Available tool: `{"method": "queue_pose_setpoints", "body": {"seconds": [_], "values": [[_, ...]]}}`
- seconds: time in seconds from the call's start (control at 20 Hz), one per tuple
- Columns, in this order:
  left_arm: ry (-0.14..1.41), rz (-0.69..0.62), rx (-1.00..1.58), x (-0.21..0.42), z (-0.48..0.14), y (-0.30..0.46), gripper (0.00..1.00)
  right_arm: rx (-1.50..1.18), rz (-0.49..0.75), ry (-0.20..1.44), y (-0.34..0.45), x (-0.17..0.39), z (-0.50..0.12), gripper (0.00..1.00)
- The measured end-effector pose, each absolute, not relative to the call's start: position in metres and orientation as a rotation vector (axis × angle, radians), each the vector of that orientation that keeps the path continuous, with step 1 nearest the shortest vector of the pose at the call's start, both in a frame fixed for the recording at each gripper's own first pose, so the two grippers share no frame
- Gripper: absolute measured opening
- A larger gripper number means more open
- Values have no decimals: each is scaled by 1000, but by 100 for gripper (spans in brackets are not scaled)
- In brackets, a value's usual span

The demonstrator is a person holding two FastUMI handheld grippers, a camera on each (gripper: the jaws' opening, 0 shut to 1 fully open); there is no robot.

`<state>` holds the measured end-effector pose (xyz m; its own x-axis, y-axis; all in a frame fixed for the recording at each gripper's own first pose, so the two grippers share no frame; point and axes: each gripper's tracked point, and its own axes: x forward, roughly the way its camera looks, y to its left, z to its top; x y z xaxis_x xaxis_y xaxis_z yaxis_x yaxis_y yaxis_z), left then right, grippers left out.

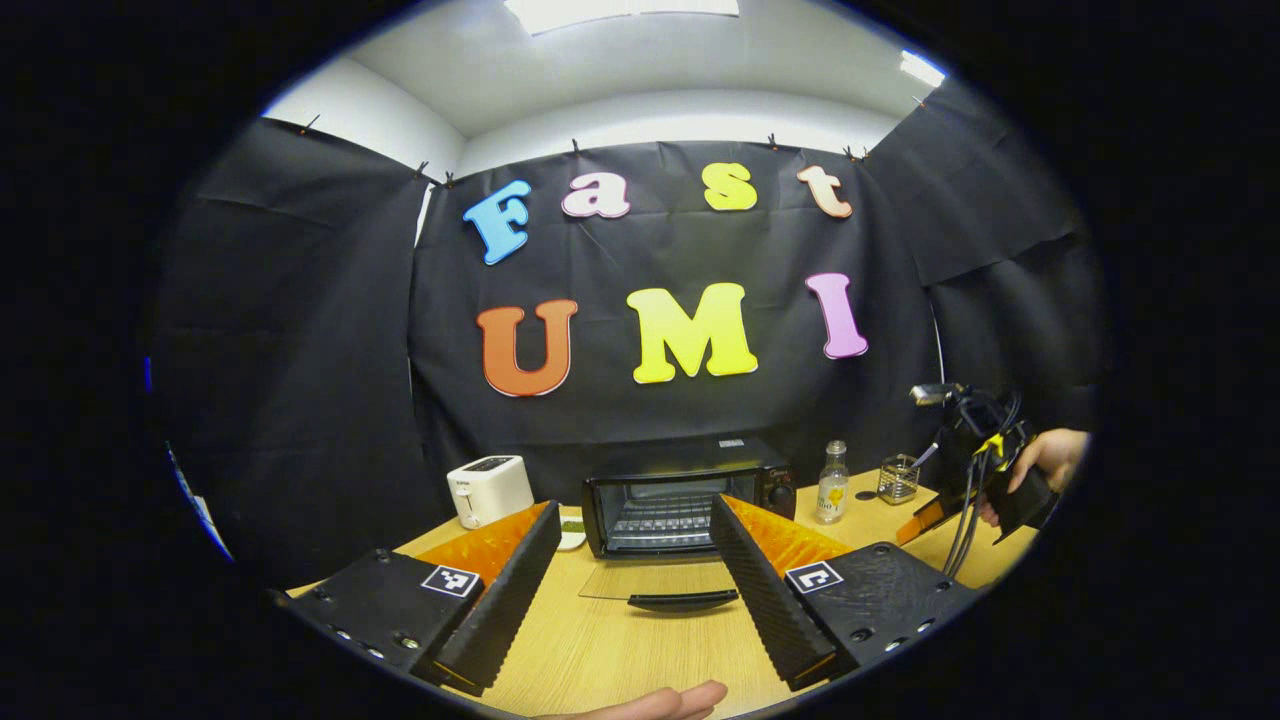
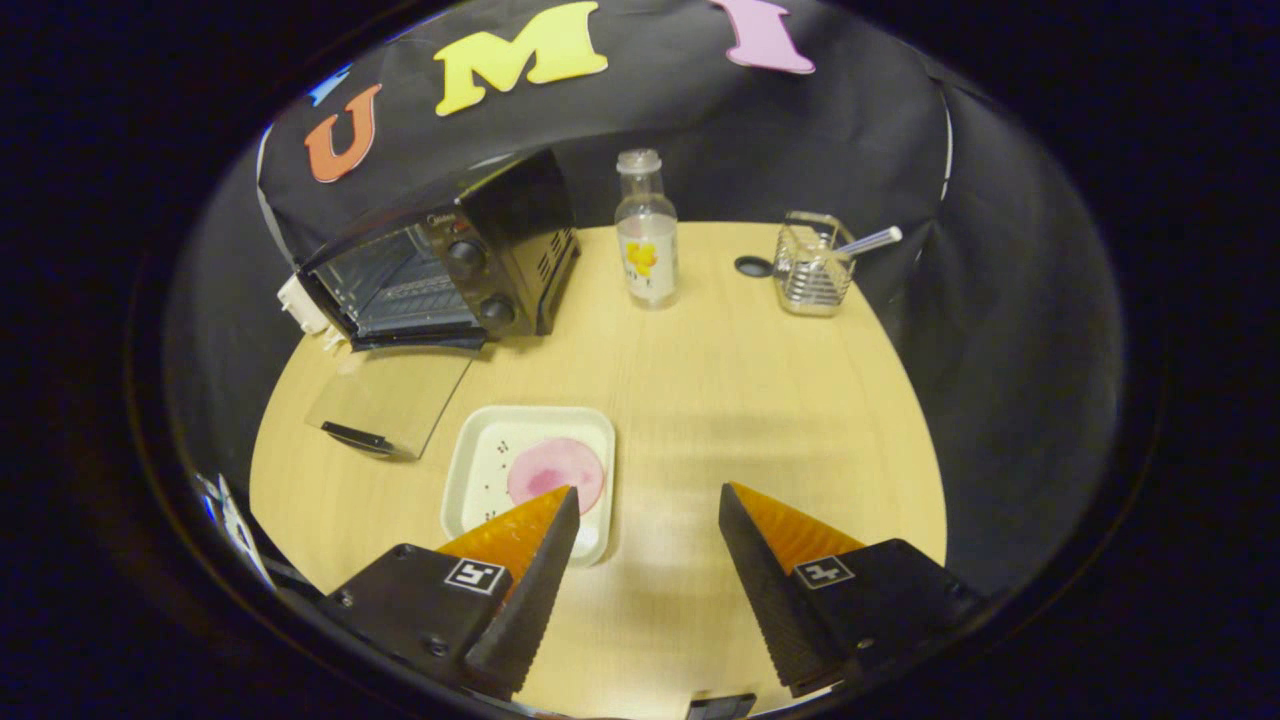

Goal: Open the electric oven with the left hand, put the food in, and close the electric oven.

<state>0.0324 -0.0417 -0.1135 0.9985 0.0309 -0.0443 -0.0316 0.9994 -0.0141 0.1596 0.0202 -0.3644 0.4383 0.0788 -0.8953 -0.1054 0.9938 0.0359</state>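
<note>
A cloth-walled recording booth: black drapes (image 1: 300,350) clipped up around a wooden table (image 2: 760,400).

Booth hung with black cloth, pale wood tabletop.
Black cloth (image 1: 300,330) is clipped up as the walls around the tabletop (image 2: 760,400); above it show a white wall (image 1: 370,120) and a white ceiling (image 1: 640,70) with lit panels (image 1: 620,10).

Ahead of the left gripper (image 1: 632,560), the oven (image 1: 688,495) stands open, its door (image 1: 660,585) flat on the table (image 1: 600,650). Toaster (image 1: 489,490) flanks left, bottle (image 1: 832,484) right.
</note>
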Motion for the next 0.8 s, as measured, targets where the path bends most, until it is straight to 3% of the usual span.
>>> {"method": "queue_pose_setpoints", "body": {"seconds": [0.1, 0.2, 0.25, 0.35, 0.4, 0.5, 0.65, 0.8], "values": [[18, 13, -26, 26, -104, -45, 95, 17, 132, 1196, 28, 153, -384, 81], [4, -2, -24, 19, -98, -44, 95, 41, 195, 1273, 38, 145, -398, 68], [-4, -10, -19, 18, -96, -44, 95, 51, 199, 1288, 37, 147, -404, 59], [-14, -11, -12, 18, -94, -40, 95, 81, 174, 1335, 35, 148, -418, 50], [-12, -1, -13, 18, -95, -34, 95, 114, 203, 1378, 41, 141, -423, 39], [-6, 15, -25, 19, -97, -27, 95, 181, 285, 1442, 54, 132, -430, 7], [18, 35, -44, 20, -102, -21, 95, 238, 315, 1462, 45, 139, -433, 0], [30, 54, -45, 19, -103, -9, 95, 367, 342, 1436, 47, 141, -431, 2]]}}
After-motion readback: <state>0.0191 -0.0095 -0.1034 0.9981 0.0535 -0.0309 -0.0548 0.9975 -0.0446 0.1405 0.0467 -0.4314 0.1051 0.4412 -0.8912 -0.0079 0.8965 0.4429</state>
